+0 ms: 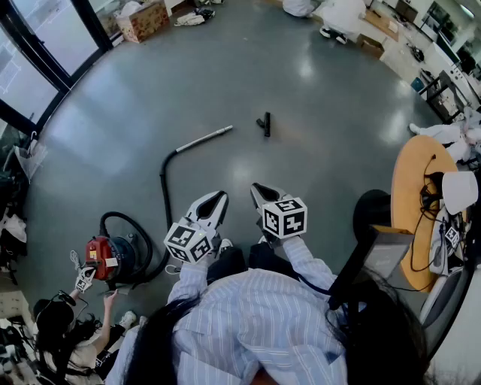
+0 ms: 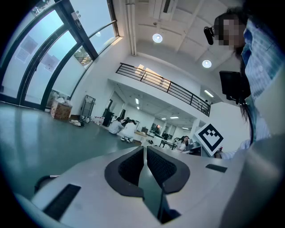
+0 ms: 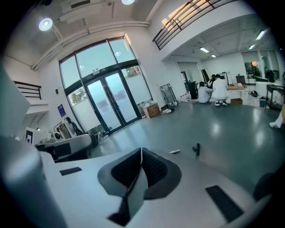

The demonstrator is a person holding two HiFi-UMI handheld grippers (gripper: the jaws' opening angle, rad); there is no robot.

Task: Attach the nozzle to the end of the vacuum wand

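A black nozzle lies on the grey floor, apart from the silver vacuum wand, whose tip points toward it. A black hose runs from the wand back to the red vacuum cleaner. My left gripper and right gripper are held side by side above the floor, well short of both parts, both shut and empty. In the right gripper view the nozzle and the wand's tip show small beyond the right gripper. The left gripper looks level across the hall.
A person crouches at the lower left beside the vacuum cleaner. A round wooden table with cables and a black chair stand at the right. A cardboard box sits by the glass doors at the far left.
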